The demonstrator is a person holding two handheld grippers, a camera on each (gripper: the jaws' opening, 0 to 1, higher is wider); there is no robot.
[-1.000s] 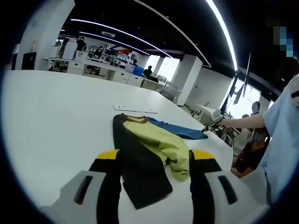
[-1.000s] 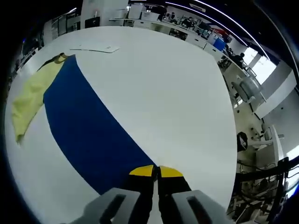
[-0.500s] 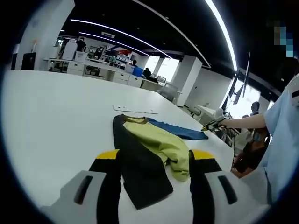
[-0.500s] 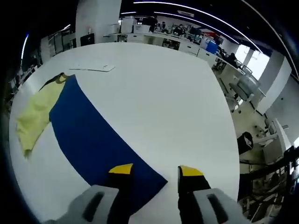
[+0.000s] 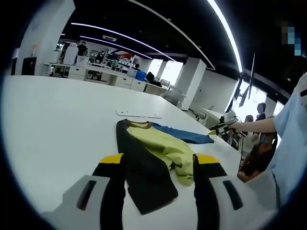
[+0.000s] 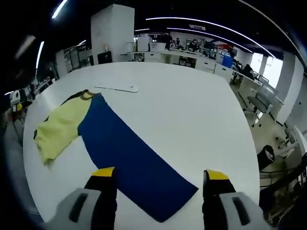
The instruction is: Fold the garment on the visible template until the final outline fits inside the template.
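On white tabletop [image 6: 192, 110], limp tricolor cloth garment [image 6: 129, 153] sprawls.

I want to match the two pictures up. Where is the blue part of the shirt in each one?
Left gripper view: the blue part is a thin strip right of centre, behind the yellow part.
Right gripper view: the blue part is a wide band from upper left to bottom centre, ending between the hand-held gripper's open jaws.
Shared landmark: the flat white strip on the table beyond the collar.
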